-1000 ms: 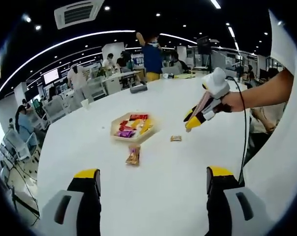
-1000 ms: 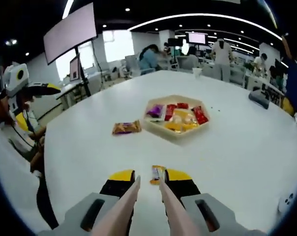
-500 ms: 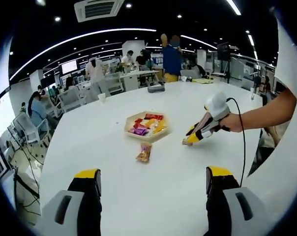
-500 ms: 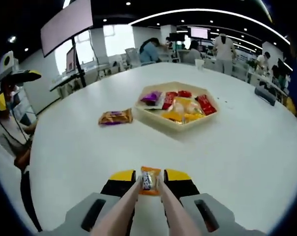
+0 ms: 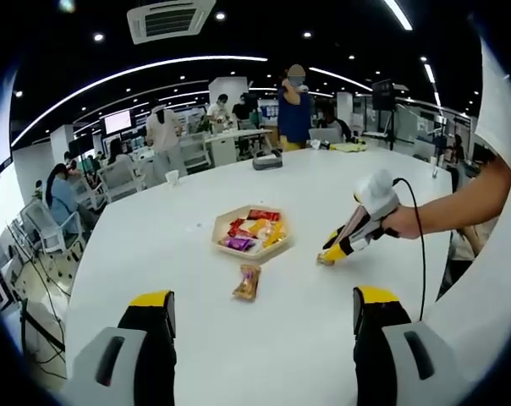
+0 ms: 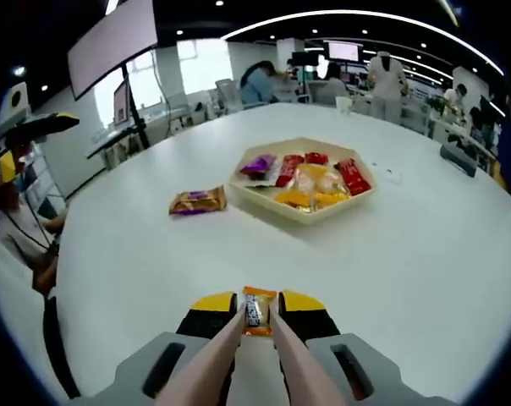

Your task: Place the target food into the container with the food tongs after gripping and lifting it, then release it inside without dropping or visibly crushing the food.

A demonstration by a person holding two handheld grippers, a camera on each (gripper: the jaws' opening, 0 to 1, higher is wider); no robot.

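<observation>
Since a second ago the small orange snack packet (image 6: 255,308) has gone from lying on the table ahead of the tongs to sitting pinched between the two pale tong arms (image 6: 239,359) held in the right gripper (image 6: 257,306), whose jaws press the tongs together around it, low over the white table (image 6: 425,254). In the left gripper view the right gripper (image 5: 335,252) tips down with the packet (image 5: 326,260) at or just above the tabletop, right of the hexagonal tray (image 5: 223,247) of wrapped snacks. A second orange packet (image 5: 248,281) lies just in front of the tray. The left gripper (image 5: 260,313) hangs with jaws spread wide, holding nothing.
</observation>
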